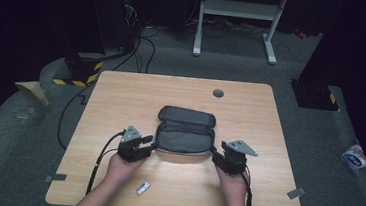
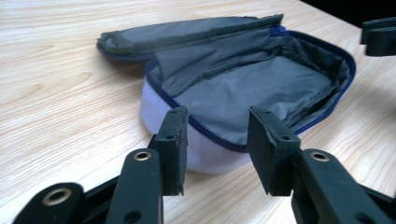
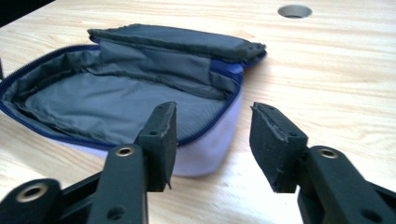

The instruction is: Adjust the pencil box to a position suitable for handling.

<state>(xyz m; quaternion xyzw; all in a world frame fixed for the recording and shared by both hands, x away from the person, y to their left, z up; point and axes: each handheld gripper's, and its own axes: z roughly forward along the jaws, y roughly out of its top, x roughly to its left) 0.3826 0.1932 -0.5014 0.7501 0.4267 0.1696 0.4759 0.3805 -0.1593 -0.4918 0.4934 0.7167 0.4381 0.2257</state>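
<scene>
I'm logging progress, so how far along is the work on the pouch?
Done: the pouch lies unzipped on the table, its lid folded back and the grey lining bare. In hand: nothing; the left gripper and right gripper sit open at its two ends. Left: nothing is inside it yet.

Dark room, grey carpet (image 1: pixel 17 133), white stand (image 1: pixel 238 17) behind wooden table (image 1: pixel 121 92)
</scene>
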